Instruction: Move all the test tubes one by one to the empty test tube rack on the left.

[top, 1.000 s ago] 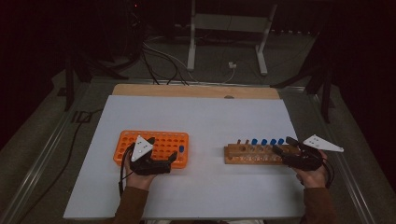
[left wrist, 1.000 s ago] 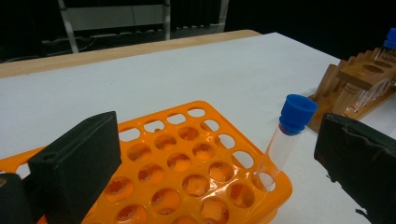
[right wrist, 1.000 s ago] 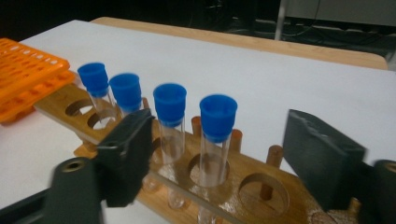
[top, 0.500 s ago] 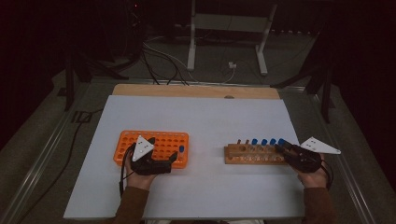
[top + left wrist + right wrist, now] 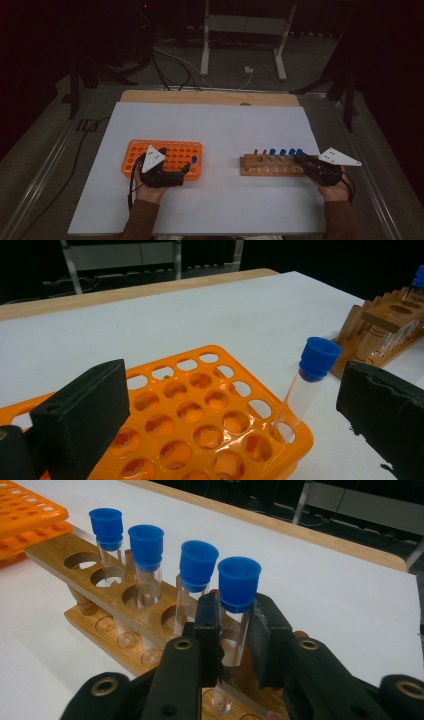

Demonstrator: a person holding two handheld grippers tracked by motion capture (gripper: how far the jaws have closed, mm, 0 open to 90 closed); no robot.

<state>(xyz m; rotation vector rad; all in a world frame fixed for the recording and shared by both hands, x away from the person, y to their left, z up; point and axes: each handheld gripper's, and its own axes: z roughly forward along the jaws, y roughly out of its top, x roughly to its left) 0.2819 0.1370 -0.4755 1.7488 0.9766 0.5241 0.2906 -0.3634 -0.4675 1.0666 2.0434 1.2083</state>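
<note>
Little has shifted since earlier: right tool point(image 5: 235, 630) stays clamped on the nearest blue-capped clear glass tube point(image 5: 235, 605) in the wooden tube rack point(image 5: 270, 165), while left tool point(image 5: 225, 415) rests released over the orange plastic grid rack point(image 5: 200, 415) on the white table point(image 5: 225, 125)

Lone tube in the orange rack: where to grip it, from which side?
Grip the clear glass just under the blue cap of the tube, coming from the rack's near edge. It leans in a corner hole of the orange rack, so neighbouring holes are empty and the open left gripper already straddles it.
</note>
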